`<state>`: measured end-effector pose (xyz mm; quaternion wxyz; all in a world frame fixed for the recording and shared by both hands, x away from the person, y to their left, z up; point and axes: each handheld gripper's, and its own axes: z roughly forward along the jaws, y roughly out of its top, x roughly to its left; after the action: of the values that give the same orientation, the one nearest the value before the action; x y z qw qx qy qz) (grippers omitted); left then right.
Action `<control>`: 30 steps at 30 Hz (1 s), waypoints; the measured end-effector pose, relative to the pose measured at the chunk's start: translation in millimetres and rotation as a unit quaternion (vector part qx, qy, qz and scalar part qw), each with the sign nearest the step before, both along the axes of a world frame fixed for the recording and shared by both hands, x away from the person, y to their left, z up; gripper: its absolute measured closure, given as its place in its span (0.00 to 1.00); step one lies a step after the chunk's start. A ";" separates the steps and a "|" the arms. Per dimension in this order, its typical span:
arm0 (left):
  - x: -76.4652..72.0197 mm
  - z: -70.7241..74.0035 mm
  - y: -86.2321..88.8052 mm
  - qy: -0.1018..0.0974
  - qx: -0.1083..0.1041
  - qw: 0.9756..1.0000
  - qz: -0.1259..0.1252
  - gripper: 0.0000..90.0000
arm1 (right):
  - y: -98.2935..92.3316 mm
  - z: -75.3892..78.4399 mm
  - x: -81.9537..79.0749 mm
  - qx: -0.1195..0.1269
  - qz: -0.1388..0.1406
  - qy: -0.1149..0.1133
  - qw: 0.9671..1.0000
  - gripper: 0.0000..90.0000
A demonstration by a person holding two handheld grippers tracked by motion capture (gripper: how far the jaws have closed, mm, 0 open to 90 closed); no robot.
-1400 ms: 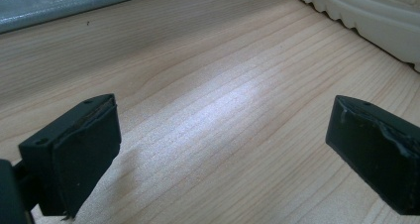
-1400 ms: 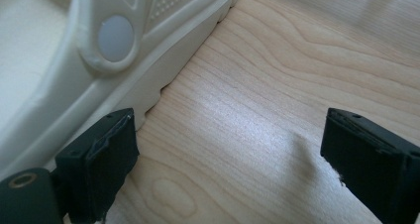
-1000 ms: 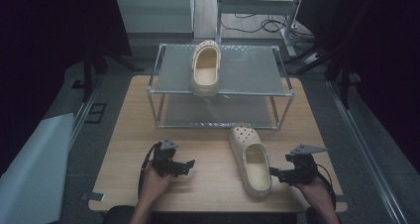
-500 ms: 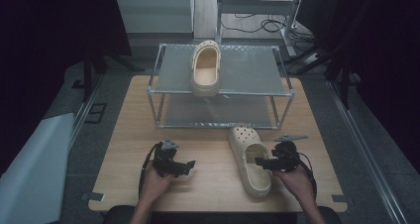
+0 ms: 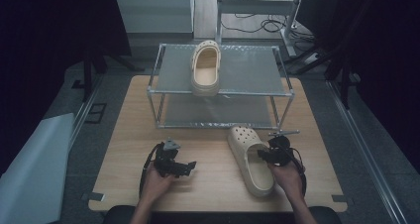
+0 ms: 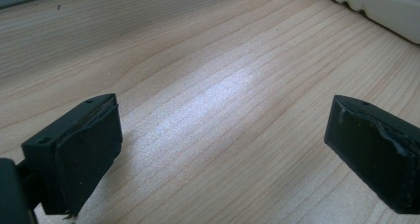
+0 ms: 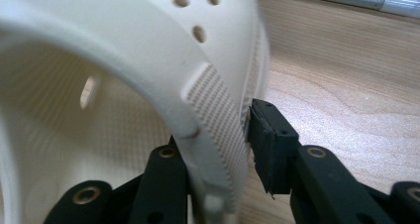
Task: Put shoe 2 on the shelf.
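Note:
A cream clog [image 5: 250, 159] lies on the wooden table [image 5: 213, 189], toe toward the rack. My right gripper [image 5: 267, 157] sits at its right side wall. In the right gripper view the jaws have just been closing and now pinch that ribbed wall [image 7: 218, 115], one jaw inside the clog [image 7: 124, 60], the other outside; right gripper [image 7: 223, 140] is shut on it. A second cream clog [image 5: 205, 68] rests on the rack's top shelf. My left gripper [image 5: 185, 167] rests open on the table to the left, with bare wood between the jaws of the left gripper [image 6: 223, 149]. The clog's sole edge [image 6: 386, 6] shows beyond.
A metal two-shelf rack [image 5: 247, 68] stands across the back half of the table. Bare wood lies between the two hands. Dark floor, cables and stands surround the table.
The right hand has moved left from the table's right edge to the clog, and its jaws have closed on the clog's side wall. The left hand has stayed put.

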<state>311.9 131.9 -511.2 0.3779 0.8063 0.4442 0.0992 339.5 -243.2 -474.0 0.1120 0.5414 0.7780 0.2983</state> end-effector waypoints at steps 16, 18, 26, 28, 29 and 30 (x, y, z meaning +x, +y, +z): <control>0.4 1.4 5.5 -0.002 -0.012 1.000 0.007 0.02 | -41.9 -12.8 10.1 0.200 -0.010 0.079 0.977 0.86; 0.3 1.4 5.2 -0.003 -0.012 1.000 0.005 0.02 | -42.6 -10.4 9.3 0.206 -0.009 0.078 0.975 0.86; 0.1 1.2 4.1 -0.003 -0.011 1.000 0.004 0.02 | -42.3 3.2 6.7 0.245 0.000 0.082 0.966 0.86; 0.4 1.3 4.8 -0.004 -0.010 1.000 0.004 0.02 | -42.8 8.7 5.9 0.255 0.005 0.083 0.963 0.86; 0.4 1.3 4.9 -0.004 -0.012 1.000 0.004 0.02 | -43.3 10.6 5.7 0.259 0.005 0.083 0.962 0.86; 0.4 1.3 4.9 -0.004 -0.012 1.000 0.004 0.02 | -43.3 10.6 5.7 0.259 0.005 0.083 0.962 0.86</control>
<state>312.2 136.7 -510.0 0.3884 0.7997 0.4471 0.0986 345.2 -286.5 -463.4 -0.0987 0.5708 0.6836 0.4439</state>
